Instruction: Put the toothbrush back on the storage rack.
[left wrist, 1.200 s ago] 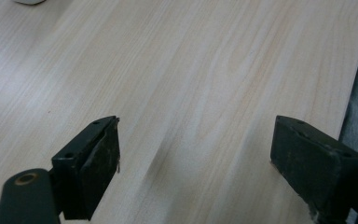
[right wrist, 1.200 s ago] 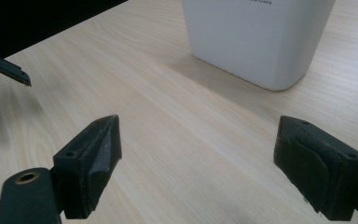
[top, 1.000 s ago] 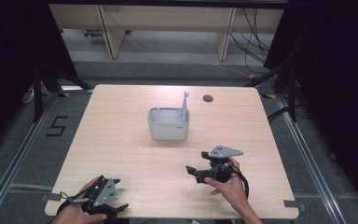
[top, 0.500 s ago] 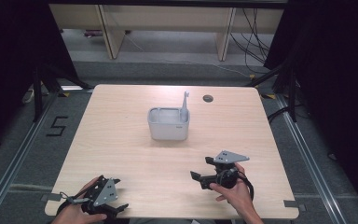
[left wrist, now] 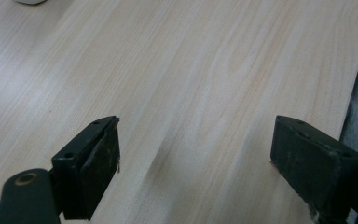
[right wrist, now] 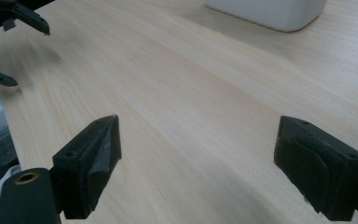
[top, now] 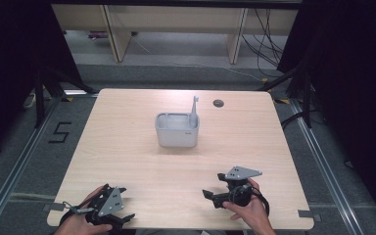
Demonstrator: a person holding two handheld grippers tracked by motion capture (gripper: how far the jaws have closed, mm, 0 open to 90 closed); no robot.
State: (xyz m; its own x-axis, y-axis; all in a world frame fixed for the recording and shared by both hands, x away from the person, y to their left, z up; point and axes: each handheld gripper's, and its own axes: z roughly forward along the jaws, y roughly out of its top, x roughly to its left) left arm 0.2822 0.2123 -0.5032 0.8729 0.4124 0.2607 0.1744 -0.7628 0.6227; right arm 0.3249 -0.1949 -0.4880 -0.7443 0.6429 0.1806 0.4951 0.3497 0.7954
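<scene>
The white rectangular plastic container (top: 176, 130) stands a little behind the middle of the table, toward the far edge, and a pale grey upright utensil handle (top: 194, 108) rises from its right far corner; what kind of tool it is I cannot tell. The right gripper (top: 214, 196) rests near the front edge, right of the middle, held low in a hand (top: 247, 213) and turned to the left, its jaws wide apart with nothing between them. The left gripper (top: 122, 219) lies at the front left corner, also spread open and empty, well apart from the container. I judge the work to be a reach for the container or the handle, not yet begun. The risk I see is this: the container looks light, and the handle leans only on the rim, so a jaw that touches the wall from the side may push the container away or tip the handle out. The light wooden table (top: 127, 161) has a dark round hole (top: 218, 103) near the far right corner. Around it are a grey floor, a "5" mark (top: 58, 132) on the left, cables and pale furniture legs behind.
</scene>
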